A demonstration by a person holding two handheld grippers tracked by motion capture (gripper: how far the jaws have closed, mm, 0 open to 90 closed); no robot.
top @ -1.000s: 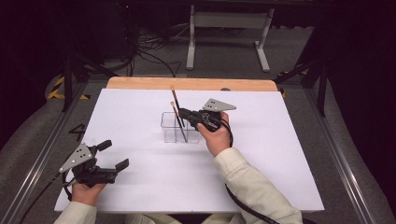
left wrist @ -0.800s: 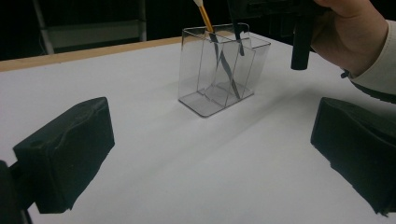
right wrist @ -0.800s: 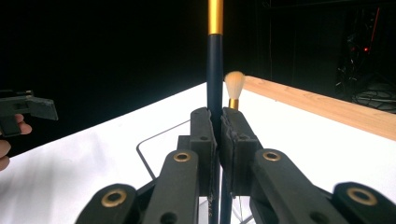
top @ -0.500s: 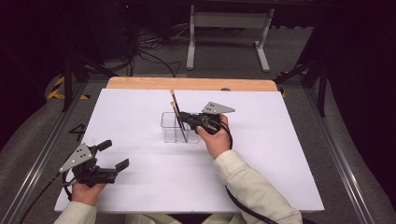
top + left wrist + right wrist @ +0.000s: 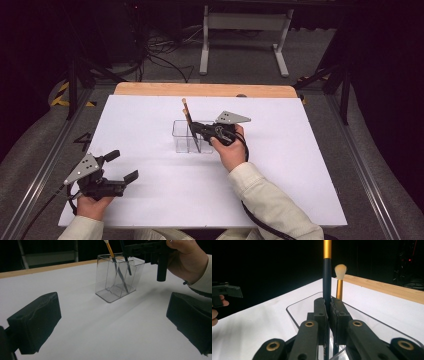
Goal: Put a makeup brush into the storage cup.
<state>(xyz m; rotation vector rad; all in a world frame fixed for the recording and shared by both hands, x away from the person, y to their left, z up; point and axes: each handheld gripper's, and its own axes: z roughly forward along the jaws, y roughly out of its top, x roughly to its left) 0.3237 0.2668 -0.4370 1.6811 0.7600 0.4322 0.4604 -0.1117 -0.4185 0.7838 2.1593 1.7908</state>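
- The right gripper [image 5: 192, 129] has its jaws pressed tight on the dark handle of one makeup brush [image 5: 327, 277], which stands upright between the pads over the clear holder [image 5: 190, 137].
- The left gripper [image 5: 122, 165] has its jaws spread wide, with nothing between them; it rests low at the near left corner of the white table [image 5: 300, 165], well apart from the holder.
- Brushes, counted: two. The held brush has a gold band above its dark handle; the second brush [image 5: 340, 281], with a gold ferrule and pale bristles, stands in the holder just behind it.
- Holder, counted: one, transparent, with inner dividers, near the middle of the table.
- In the left gripper view both handles reach down inside the holder [image 5: 117, 277], slanting against its dividers.
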